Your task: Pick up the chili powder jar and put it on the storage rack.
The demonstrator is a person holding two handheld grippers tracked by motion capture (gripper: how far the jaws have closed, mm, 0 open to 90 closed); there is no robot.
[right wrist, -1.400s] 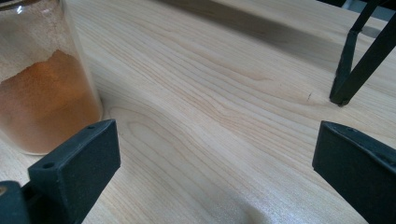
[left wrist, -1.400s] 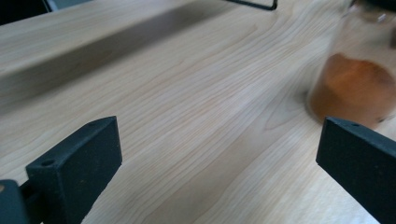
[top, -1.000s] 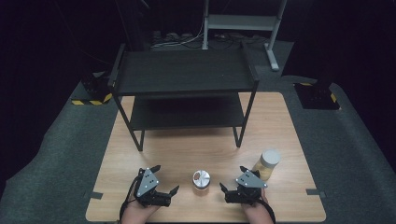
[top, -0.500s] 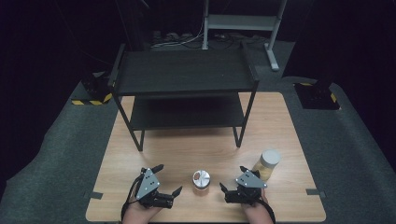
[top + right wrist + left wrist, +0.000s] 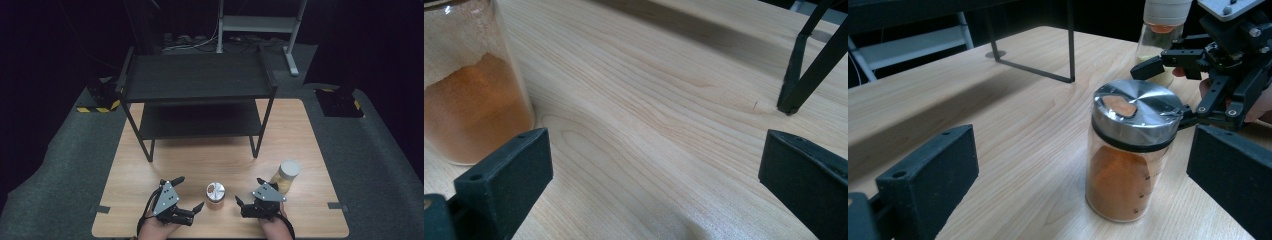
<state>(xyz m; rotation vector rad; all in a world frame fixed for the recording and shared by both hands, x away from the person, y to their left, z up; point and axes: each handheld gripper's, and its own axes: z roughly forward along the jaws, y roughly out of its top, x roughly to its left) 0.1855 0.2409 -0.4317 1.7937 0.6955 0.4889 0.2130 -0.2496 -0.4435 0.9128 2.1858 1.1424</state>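
A glass spice jar [image 5: 215, 193] with a metal lid and orange powder stands near the table's front edge, between my two grippers. My left gripper [image 5: 189, 194] is open just left of it; in the left gripper view the jar [image 5: 1128, 160] stands upright between and slightly beyond the wide-apart jaws of that gripper [image 5: 1083, 150], untouched. My right gripper [image 5: 248, 191] is open just right of the jar, and shows beyond it as the right gripper [image 5: 1173, 85]. In the right gripper view the jar [image 5: 469, 100] sits at the left, outside the open gripper [image 5: 656, 150].
A second jar [image 5: 287, 175] with a white lid stands right of my right gripper; the left gripper view shows this white-lidded jar [image 5: 1163, 25] too. A black two-level shelf rack [image 5: 197, 80] fills the back of the wooden table [image 5: 300, 130]; one rack leg [image 5: 796, 85] is close.
My left gripper has edged slightly right toward the metal-lidded jar. The right gripper and both jars have stayed where they were.
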